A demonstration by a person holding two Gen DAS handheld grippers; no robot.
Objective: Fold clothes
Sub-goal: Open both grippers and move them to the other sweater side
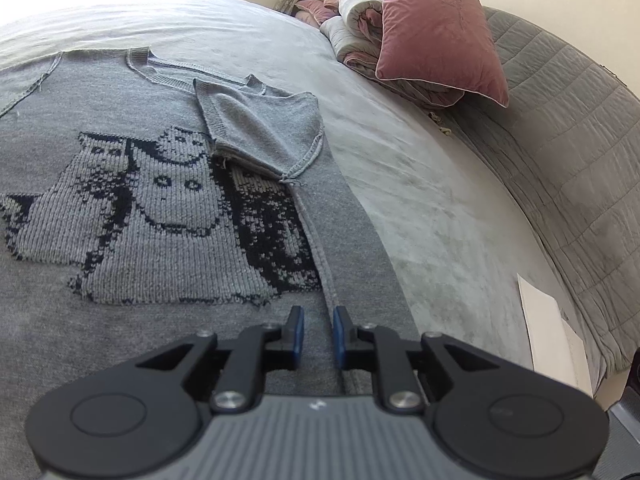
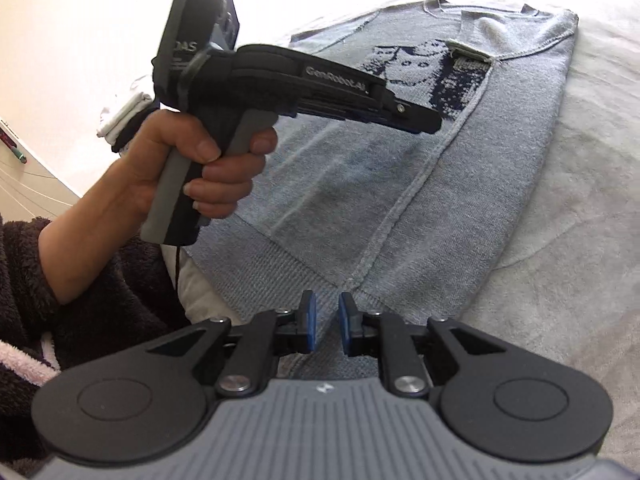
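Sweater is lying flat on the bed, spread across most of the grey cover, inside out by the look of its raised seams. One side is folded inward, so a long strip is resting over the body, and a sleeve is lying folded across the upper part, just beside the collar. A dark knitted picture of round-eyed figures is showing in the middle, partly covered by the sleeve and the folded strip.

At the head of the bed a pink pillow is leaning on a rolled quilt, well apart from the sweater. A white sheet of paper is sitting near the bed's edge.

In the right wrist view a hand in a dark fleecy sleeve is gripping the handle of the left gripper, which is hanging above the sweater's middle. Its fingers are standing slightly apart over the folded strip's seam, released, with no cloth pinched between them.

The right gripper is hovering at the ribbed hem, near the corner where the fold meets it. Its fingers are also parted a little and clasping nothing.
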